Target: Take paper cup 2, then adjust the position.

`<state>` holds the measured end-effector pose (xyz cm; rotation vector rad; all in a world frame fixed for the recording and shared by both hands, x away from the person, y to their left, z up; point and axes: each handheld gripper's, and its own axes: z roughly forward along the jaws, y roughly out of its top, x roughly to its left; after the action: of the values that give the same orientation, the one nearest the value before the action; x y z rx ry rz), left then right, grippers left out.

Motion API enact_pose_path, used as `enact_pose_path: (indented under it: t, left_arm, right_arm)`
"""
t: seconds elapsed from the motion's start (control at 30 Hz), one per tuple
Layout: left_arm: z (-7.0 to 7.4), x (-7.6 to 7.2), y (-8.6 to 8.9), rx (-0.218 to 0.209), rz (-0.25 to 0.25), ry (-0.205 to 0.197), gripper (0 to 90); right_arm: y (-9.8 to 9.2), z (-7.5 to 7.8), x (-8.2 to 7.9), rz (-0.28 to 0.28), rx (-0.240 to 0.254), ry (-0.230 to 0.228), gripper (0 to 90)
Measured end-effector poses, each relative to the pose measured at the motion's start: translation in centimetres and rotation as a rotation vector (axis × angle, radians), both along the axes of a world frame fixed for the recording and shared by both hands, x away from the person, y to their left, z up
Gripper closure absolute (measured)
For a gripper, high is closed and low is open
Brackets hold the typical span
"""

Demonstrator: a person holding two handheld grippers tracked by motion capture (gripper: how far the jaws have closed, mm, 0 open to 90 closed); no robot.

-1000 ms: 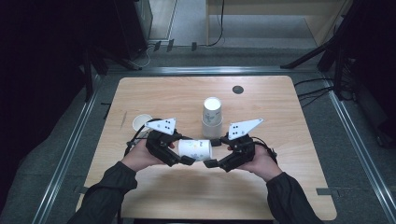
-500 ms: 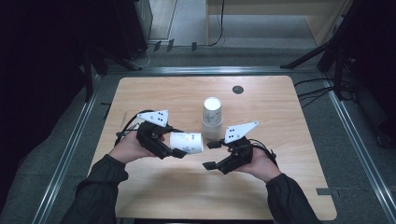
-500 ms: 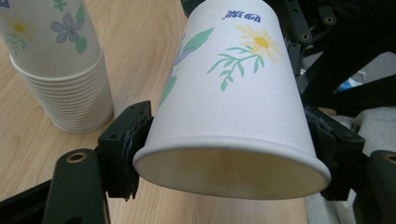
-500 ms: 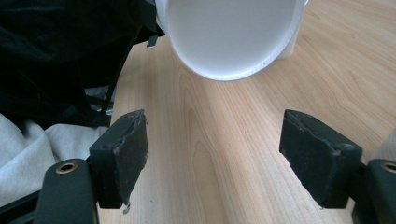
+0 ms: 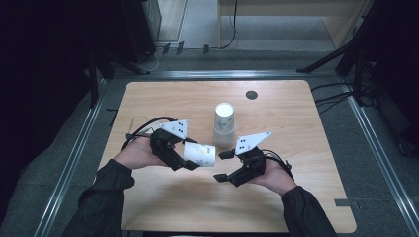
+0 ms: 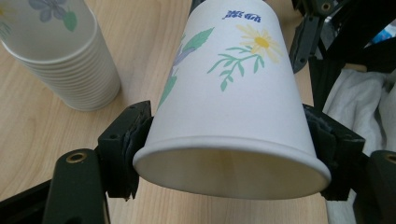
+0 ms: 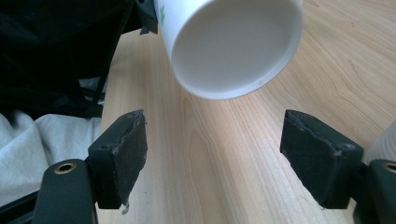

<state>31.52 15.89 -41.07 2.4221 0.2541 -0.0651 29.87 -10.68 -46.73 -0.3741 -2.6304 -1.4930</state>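
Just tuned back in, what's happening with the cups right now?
A person is working at the wooden table with a gripper in each hand. The left gripper is clamped on a single flowered paper cup near its rim, holding it on its side above the table. The right gripper sits just beyond the cup's base with its jaws open and nothing between them. A stack of matching cups stands upside down behind them, untouched.

The table (image 5: pixel 296 128) is evenly lit from above in the high view, while darkness is seen at left and right edges. Close objects are slightly softened in both gripper views.
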Motion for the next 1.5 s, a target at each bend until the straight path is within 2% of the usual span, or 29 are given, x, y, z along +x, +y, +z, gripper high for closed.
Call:
enact_pose_path:
  t: [0.13,0.4,0.6,0.77,0.9,1.13,1.5]
  left_arm:
    - [-0.3,0.2,-0.4,0.052,-0.013,0.019,25.5]
    - [-0.7,0.4,-1.6,0.158,-0.035,0.008,25.6]
    - [-1.1,0.1,-2.6,0.180,-0.062,0.001,25.5]
    - [-1.9,0.0,-3.4,0.245,-0.069,-0.004,25.6]
    - [-2.3,-0.1,-3.9,0.278,-0.076,0.000,25.5]
    - [-2.5,-0.4,-4.6,0.304,-0.096,0.004,25.5]
    - [-2.8,-0.5,-4.9,0.300,-0.113,0.002,25.4]
  right_arm:
    - [-0.1,-0.2,0.0,-0.010,-0.012,0.002,23.4]
    - [0.4,-0.8,0.0,-0.011,-0.037,-0.003,23.1]
    - [1.2,-1.4,0.0,0.006,-0.074,-0.008,23.0]
    - [1.7,-1.9,0.0,0.015,-0.091,-0.015,23.1]
    - [2.0,-2.2,0.0,0.021,-0.098,-0.010,23.3]
    - [2.5,-2.3,-0.2,0.036,-0.105,-0.006,27.2]
    - [2.5,-2.4,-0.1,0.040,-0.123,0.000,33.3]
